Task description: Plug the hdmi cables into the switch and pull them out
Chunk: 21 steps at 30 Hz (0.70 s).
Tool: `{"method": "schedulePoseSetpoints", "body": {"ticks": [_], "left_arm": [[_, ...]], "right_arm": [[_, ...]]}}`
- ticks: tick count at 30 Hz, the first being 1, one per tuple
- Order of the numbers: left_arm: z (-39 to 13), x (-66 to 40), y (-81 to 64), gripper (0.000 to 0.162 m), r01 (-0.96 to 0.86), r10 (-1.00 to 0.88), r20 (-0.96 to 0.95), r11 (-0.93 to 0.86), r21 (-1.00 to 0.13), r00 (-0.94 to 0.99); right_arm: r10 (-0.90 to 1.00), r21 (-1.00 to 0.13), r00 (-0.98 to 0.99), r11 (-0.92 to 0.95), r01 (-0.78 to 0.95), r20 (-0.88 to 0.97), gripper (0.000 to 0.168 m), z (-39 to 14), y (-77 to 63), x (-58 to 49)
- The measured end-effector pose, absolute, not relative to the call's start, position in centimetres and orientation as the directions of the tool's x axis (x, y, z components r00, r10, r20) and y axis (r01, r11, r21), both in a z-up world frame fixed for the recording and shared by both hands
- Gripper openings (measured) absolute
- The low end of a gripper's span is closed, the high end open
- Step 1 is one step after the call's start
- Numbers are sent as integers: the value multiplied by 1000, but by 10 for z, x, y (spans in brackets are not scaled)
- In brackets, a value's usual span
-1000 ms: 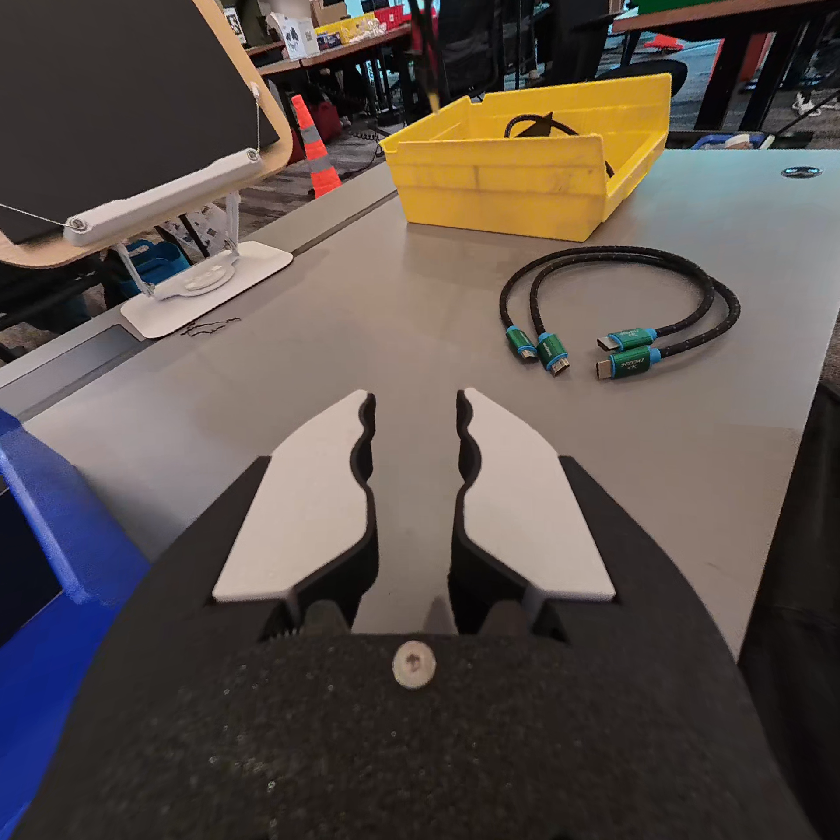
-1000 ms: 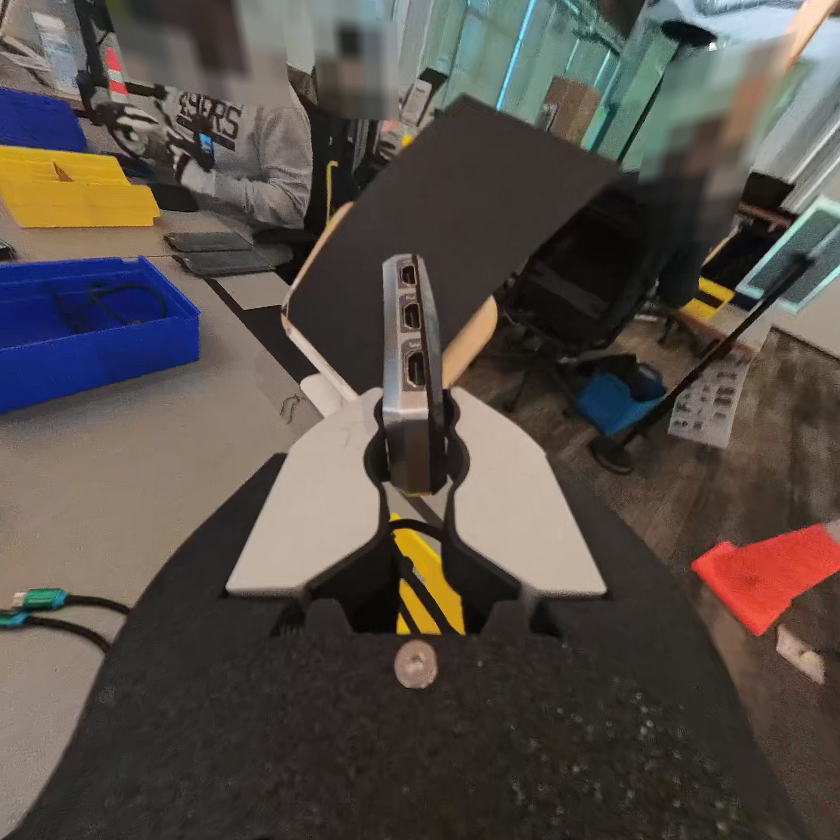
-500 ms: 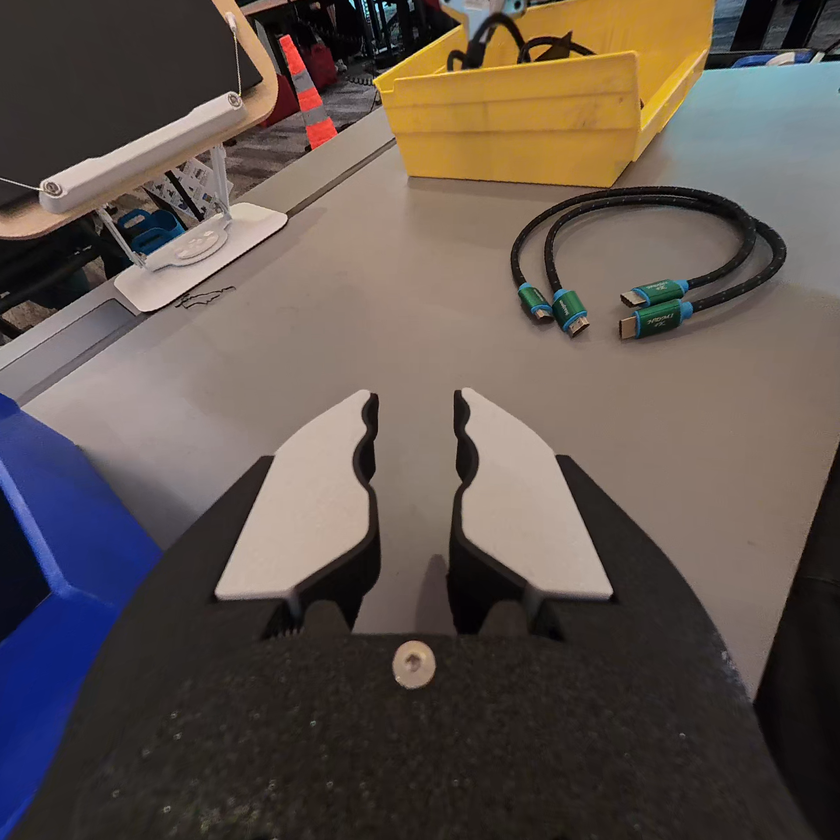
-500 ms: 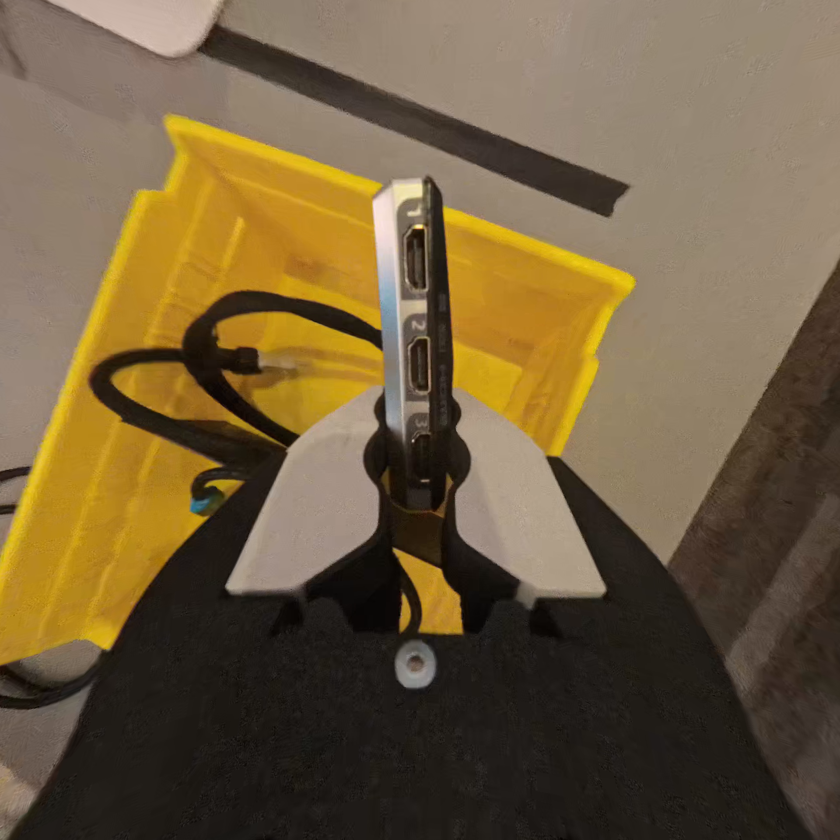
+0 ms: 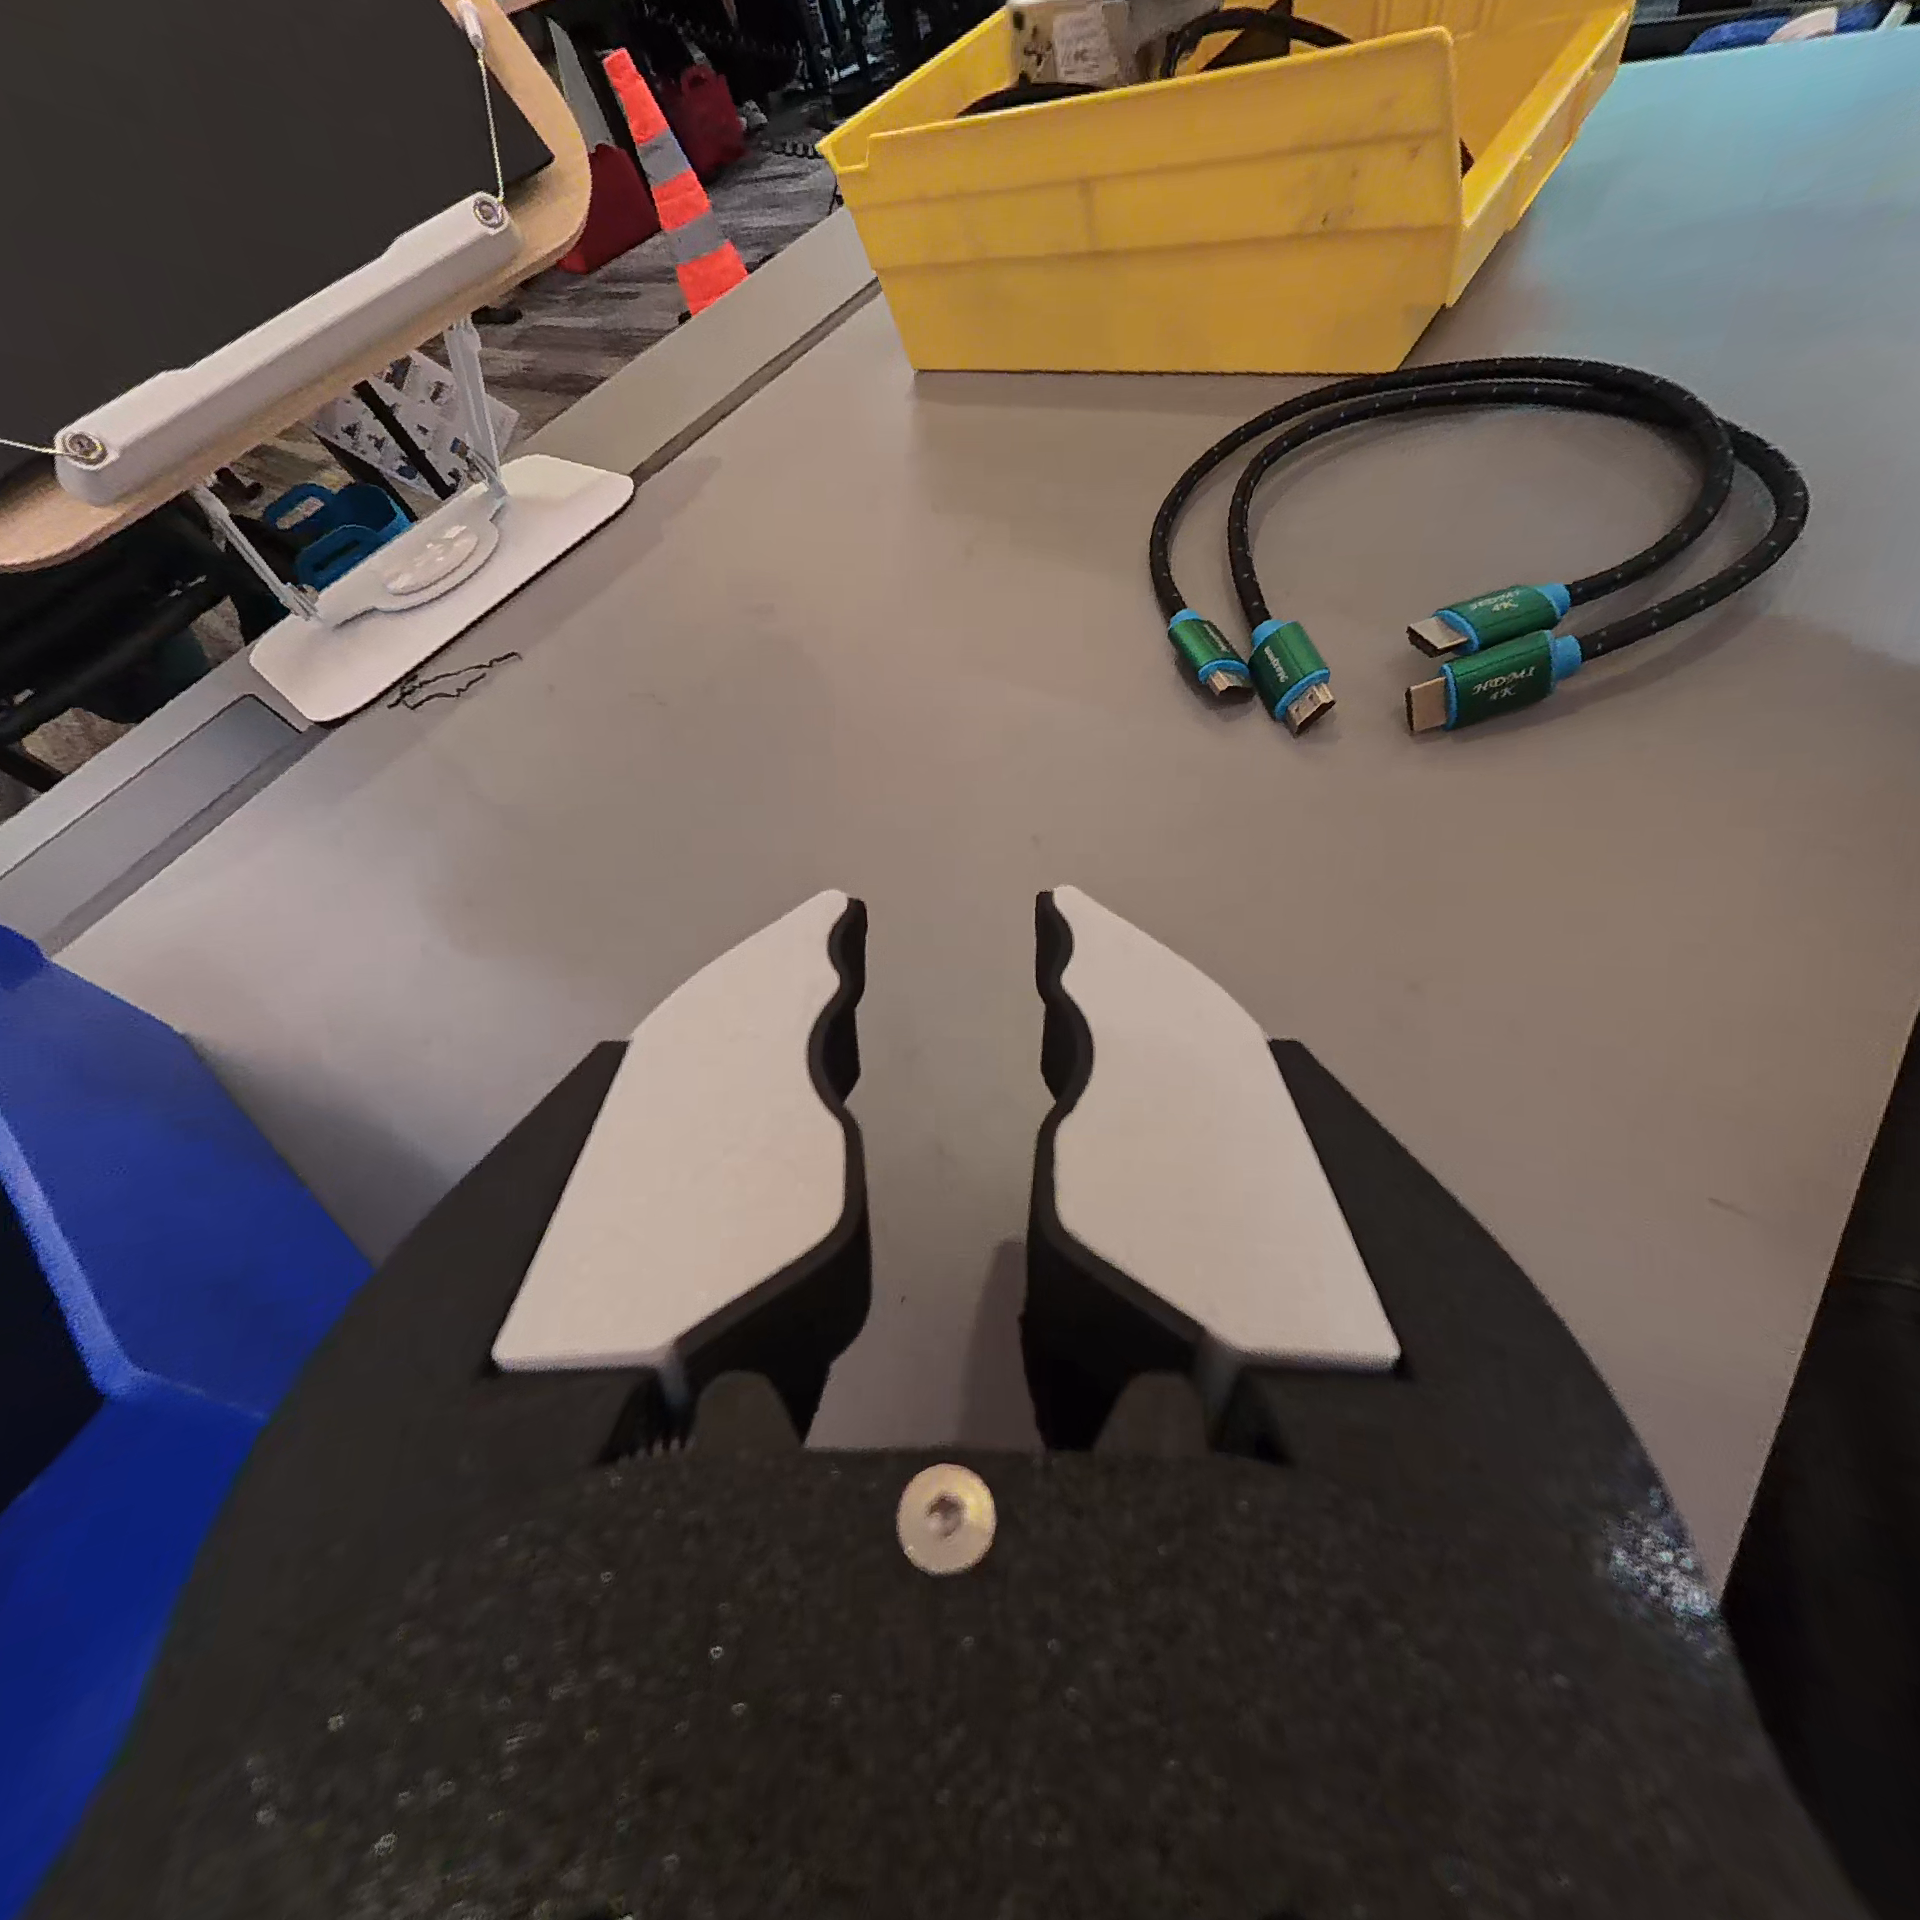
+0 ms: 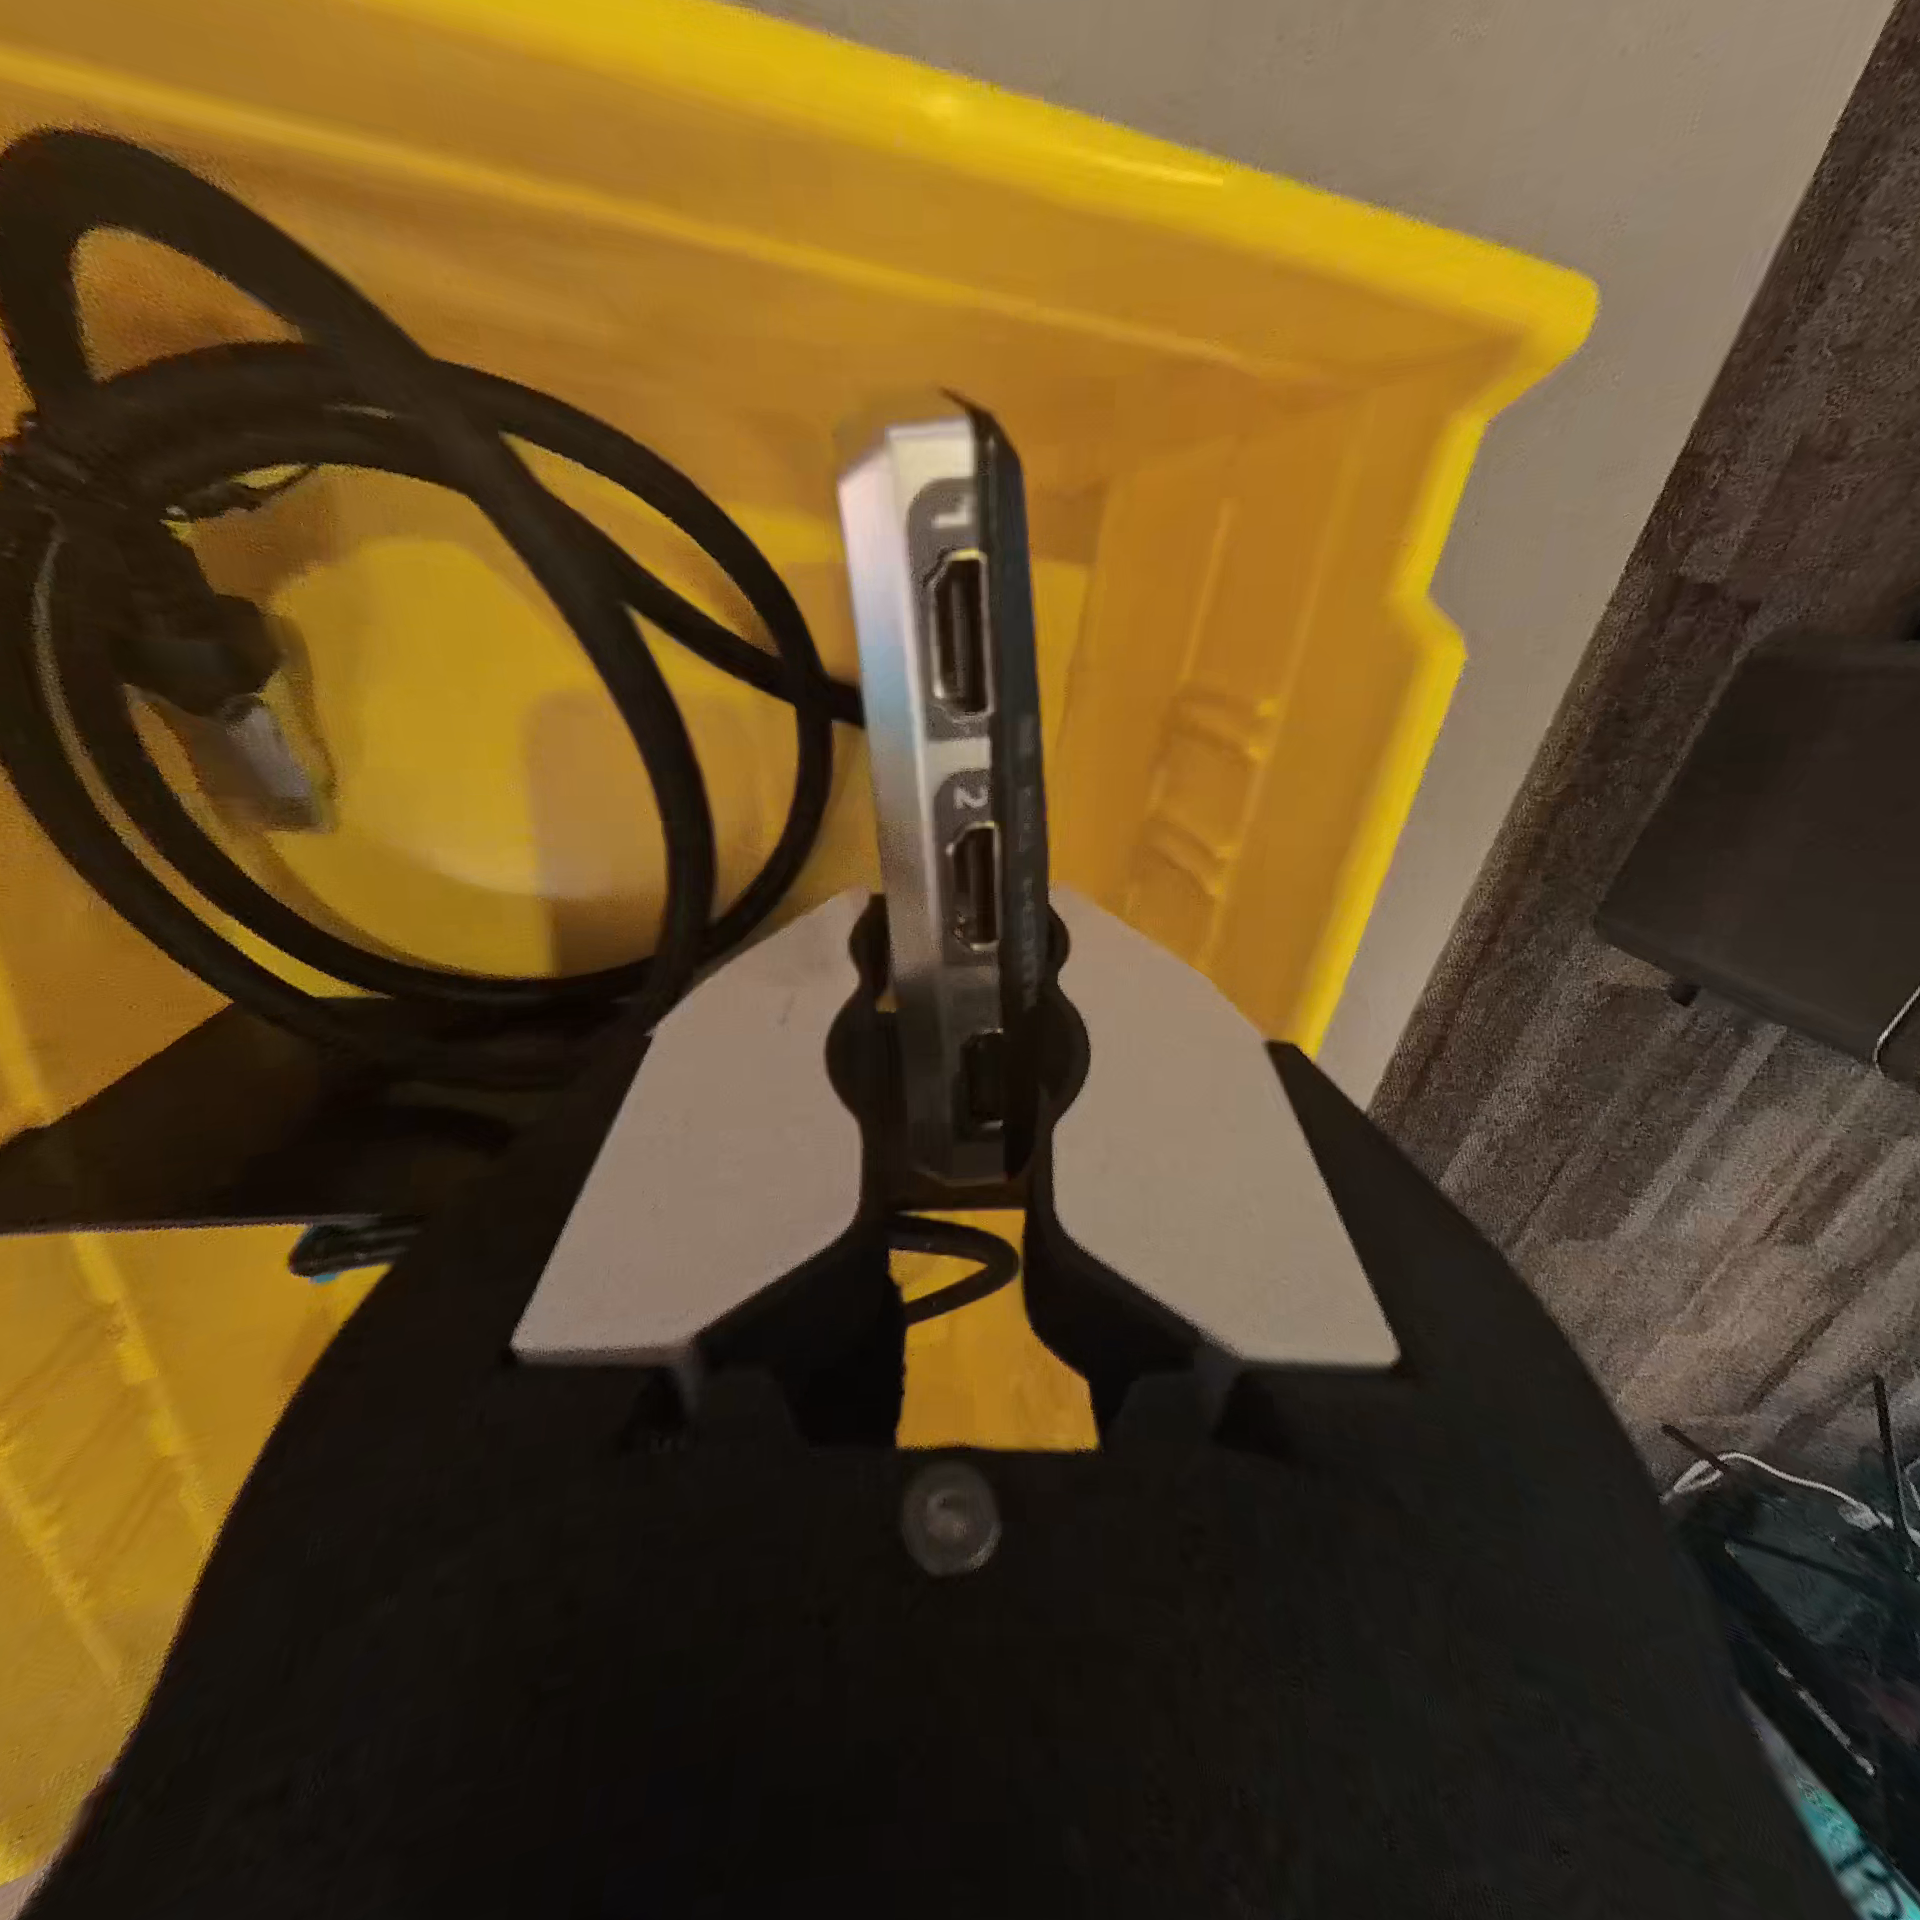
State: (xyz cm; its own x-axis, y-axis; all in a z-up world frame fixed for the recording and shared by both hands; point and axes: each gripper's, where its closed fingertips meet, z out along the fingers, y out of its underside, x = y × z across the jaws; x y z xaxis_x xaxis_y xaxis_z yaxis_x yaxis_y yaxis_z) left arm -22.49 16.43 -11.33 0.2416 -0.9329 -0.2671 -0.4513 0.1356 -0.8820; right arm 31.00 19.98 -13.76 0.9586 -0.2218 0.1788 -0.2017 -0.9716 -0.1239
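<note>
Grey and flat, the wide tabletop (image 5: 831,727) is filling most of the left wrist view, with a dark-carpeted floor (image 6: 1714,935) showing past its edge in the right wrist view. At the far side of the table a large yellow plastic bin (image 5: 1164,239) is sitting, and a blue plastic bin (image 5: 114,1299) is crowding the near left corner. A black board on a white folding stand (image 5: 416,561) is leaning at the left edge, and an orange traffic cone (image 5: 675,197) is standing on the floor behind it.

Two short braided black HDMI cables with green and blue plugs (image 5: 1507,499) are lying curled together on the table just in front of the yellow bin, all four plugs pointing toward the camera. The left gripper (image 5: 951,914) is hovering low over bare table, well apart from those cables, its fingers spread with nothing between them.

Over the yellow bin (image 6: 1247,312) the right gripper (image 6: 956,935) is pinching a slim silver and black HDMI switch (image 6: 935,644) upright by its lower end, three ports facing the camera. Coiled black cable (image 6: 468,644) is lying blurred in the bin beneath it.
</note>
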Motion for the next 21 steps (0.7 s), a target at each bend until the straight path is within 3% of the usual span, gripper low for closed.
{"method": "schedulePoseSetpoints", "body": {"ticks": [2, 7, 10, 14, 18, 21], "left_arm": [[-112, -227, 166, 31, -452, -925, -280, 141, -881, 257], [-108, -229, 168, 30, -447, -927, -254, 109, -888, 278], [-103, -232, 170, 31, -426, -926, -232, 88, -901, 298], [-100, -247, 168, 32, -403, -919, -195, 43, -914, 344], [-99, -266, 155, 34, -375, -909, -150, -7, -927, 388], [-105, -275, 140, 34, -357, -912, -90, -64, -932, 400]], "right_arm": [[-229, -100, 955, -972, -213, 189, 37, -140, 189, 319], [-161, -256, 969, -960, -110, 188, 60, -107, 188, 317], [-155, -450, 948, -893, -13, 279, 58, -46, 184, 308], [-20, -754, 968, -631, 182, 251, 51, 19, 161, 220], [302, -949, 953, -306, 73, -24, 44, -9, 102, 66], [322, -945, 936, -327, -31, -142, 48, -77, 63, 7]]}}
